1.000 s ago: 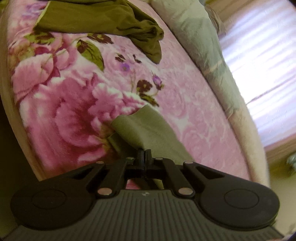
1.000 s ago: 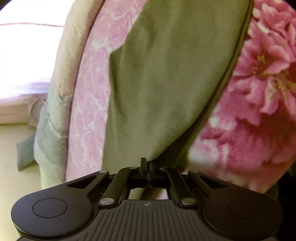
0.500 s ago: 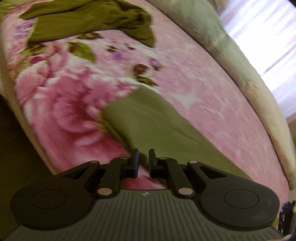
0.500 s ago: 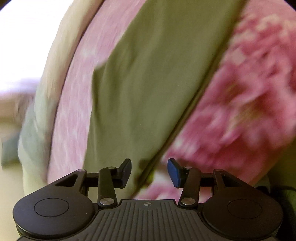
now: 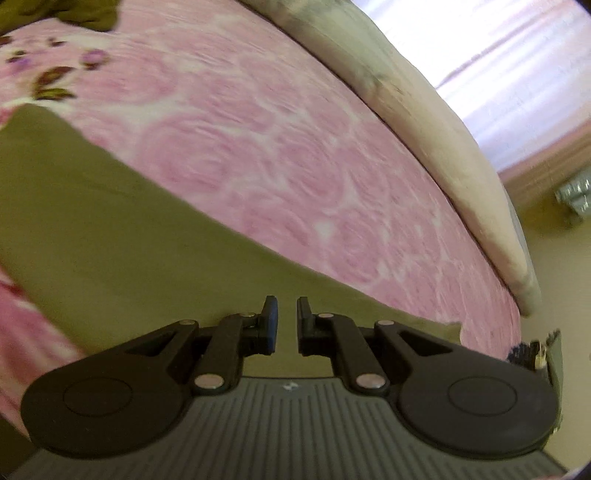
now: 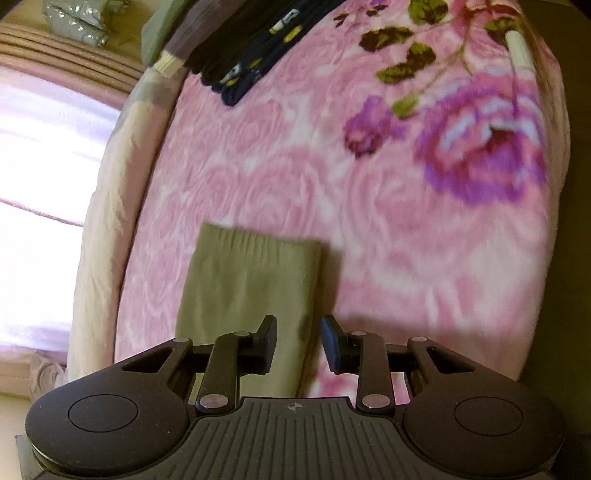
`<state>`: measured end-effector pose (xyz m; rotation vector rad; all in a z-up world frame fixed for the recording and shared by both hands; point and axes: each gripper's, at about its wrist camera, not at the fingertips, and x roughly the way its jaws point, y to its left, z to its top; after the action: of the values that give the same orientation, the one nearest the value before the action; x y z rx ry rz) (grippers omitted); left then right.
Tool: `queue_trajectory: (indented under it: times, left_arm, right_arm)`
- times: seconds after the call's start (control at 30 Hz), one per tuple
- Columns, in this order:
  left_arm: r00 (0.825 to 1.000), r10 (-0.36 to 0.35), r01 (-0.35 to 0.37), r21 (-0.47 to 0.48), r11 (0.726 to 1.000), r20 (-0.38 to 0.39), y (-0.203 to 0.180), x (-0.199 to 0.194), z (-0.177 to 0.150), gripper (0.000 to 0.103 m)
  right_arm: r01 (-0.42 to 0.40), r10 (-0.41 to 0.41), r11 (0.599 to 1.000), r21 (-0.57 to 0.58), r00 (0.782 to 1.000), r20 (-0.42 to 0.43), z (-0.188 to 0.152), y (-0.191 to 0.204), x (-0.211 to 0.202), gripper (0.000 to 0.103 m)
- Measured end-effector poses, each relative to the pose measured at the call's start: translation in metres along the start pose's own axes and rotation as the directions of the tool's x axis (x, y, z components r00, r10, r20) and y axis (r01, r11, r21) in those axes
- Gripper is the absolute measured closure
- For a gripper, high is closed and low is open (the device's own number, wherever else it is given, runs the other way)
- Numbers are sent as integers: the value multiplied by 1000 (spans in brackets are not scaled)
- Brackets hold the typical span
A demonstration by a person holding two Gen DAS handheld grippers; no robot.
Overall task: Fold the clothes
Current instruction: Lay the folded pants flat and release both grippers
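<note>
An olive green garment lies flat in a long strip on the pink flowered blanket. My left gripper hovers over its lower edge, jaws a small gap apart with nothing between the pads. In the right wrist view the garment's ribbed end lies on the blanket. My right gripper hangs above the right edge of that end; its jaws are closing but stand well apart, and the pads do not press on the cloth.
A second olive garment is bunched at the top left. Dark folded clothes are stacked at the far end of the bed. A pale quilt roll runs along the window side.
Both grippers were shut on the olive garment a second ago and have let it go. Both have swept along the bed; the garment now lies flat below them.
</note>
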<state>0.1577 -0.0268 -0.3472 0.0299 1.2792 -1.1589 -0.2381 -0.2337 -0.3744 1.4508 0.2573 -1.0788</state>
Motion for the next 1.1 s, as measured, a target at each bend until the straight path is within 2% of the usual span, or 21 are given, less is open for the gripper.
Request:
queue_trajectory:
  times: [0.07,0.1,0.13,0.27,0.37,0.4,0.47,0.5,0.53,0.57,0.6,0.67,0.73,0.77,0.87,0.93,1.03,1.1]
  left_arm:
    - [1000,5,-5,16,1000,-12,-10,7,-4,97]
    - [1000,11,-10,23,1000,-17,-14,10,-6,97]
    - [1000,16,-15,29,999,-21,-18,13,-9,97]
    - [998,54,-52,64,997,-35,-28,21,-18,97]
    - [995,94,-92,66,994,-37,-29,23,-26,97]
    - [994,103,-101,63,993,-31,-30,21,-28,97]
    - [994,113,-111,90,990,-10,-36,14,-32,97]
    - [993,117,-117,105,988,1,-40,10,-34,97]
    - [993,118,-117,140,983,2,-46,8,-36,97]
    - [993,119,-117,179,977,2,-53,7,-39,97]
    - [994,109,-105,222,969,-8,-60,8,-43,97]
    - [996,80,-66,288,955,-38,-74,13,-52,97]
    - [995,64,-33,360,933,-74,-87,24,-63,97]
    - [994,63,-23,387,922,-90,-92,29,-68,97]
    - [986,112,-50,432,900,-121,-92,43,-78,96]
    - [981,170,-115,439,891,-89,-81,37,-76,96]
    - [981,192,-173,408,896,-6,-61,15,-64,96]
    - [974,228,-214,398,892,12,-45,7,-57,96]
  right_arm:
    - [-4,4,1000,-20,1000,-7,8,-1,6,73]
    - [1,-2,999,-42,1000,-15,13,-3,6,103]
    - [7,-9,998,-66,1000,-23,19,-5,6,103]
    - [44,-39,984,-172,999,29,25,-1,3,103]
    - [88,-99,975,-205,994,-42,27,-4,16,103]
    - [121,-134,956,-266,990,-31,25,3,16,103]
    - [192,-206,897,-398,979,8,21,21,12,82]
    - [246,-239,847,-472,968,76,14,33,6,63]
    - [303,-263,786,-539,953,152,7,46,0,60]
    - [307,-245,731,-609,951,186,-1,57,-5,60]
    - [277,-209,682,-677,961,183,-10,67,-8,60]
    - [171,-158,600,-782,983,94,-35,80,-3,60]
    - [55,-119,505,-861,993,-7,-61,93,3,60]
    - [19,-125,455,-890,991,-43,-74,94,10,60]
    - [57,-217,335,-940,976,-18,-94,81,36,60]
    - [88,-205,368,-926,979,12,-83,68,34,60]
    - [185,-258,414,-891,963,80,-66,69,21,60]
    - [164,-230,432,-887,971,68,-69,72,13,60]
